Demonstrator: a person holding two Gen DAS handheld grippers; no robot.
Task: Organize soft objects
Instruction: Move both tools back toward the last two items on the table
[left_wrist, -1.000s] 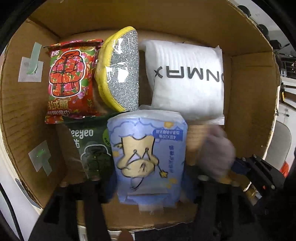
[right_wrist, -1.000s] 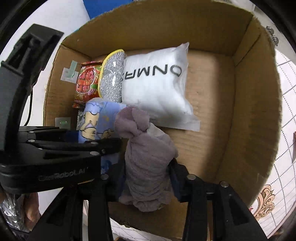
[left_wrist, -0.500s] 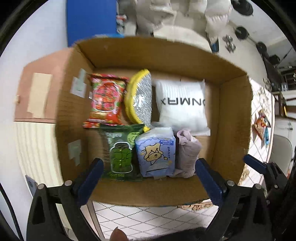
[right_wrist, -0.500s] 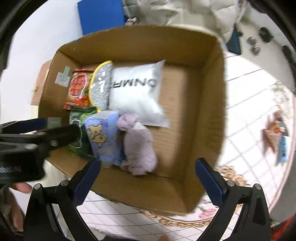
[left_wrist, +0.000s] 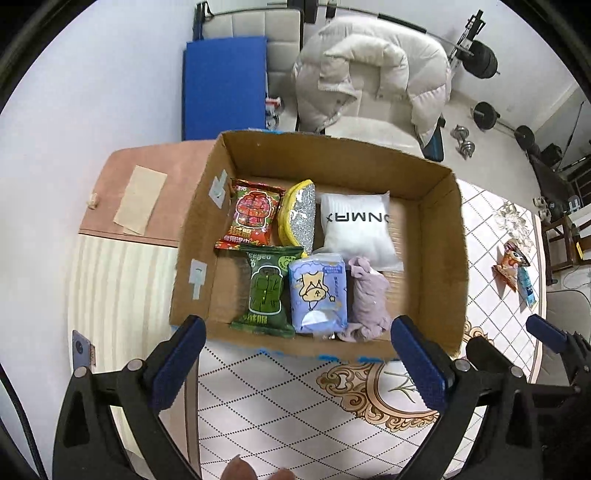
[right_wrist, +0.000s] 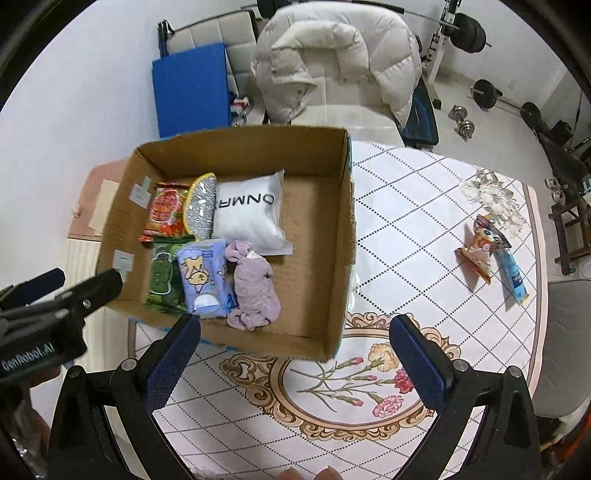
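White pack (left_wrist: 356, 229) in box: black letters "ONMAX", seen upside down, partly cut off. Green pack (left_wrist: 266, 291): "eegeo", inverted. Left gripper (right_wrist: 40, 317) body: "GenRobot.AI". Other pack print unreadable.

In the box (left_wrist: 439, 258), 3 packs lie behind, 3 before; 2 packets (right_wrist: 491, 254) lie well right.

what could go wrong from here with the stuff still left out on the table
The two packets left out lie near the table's far right edge, partly overlapping; a careless pinch might lift both or nudge one off. The right gripper must clear the cardboard box wall coming back. The purple cloth bundle sits loose and could unroll when the next item lands beside it.
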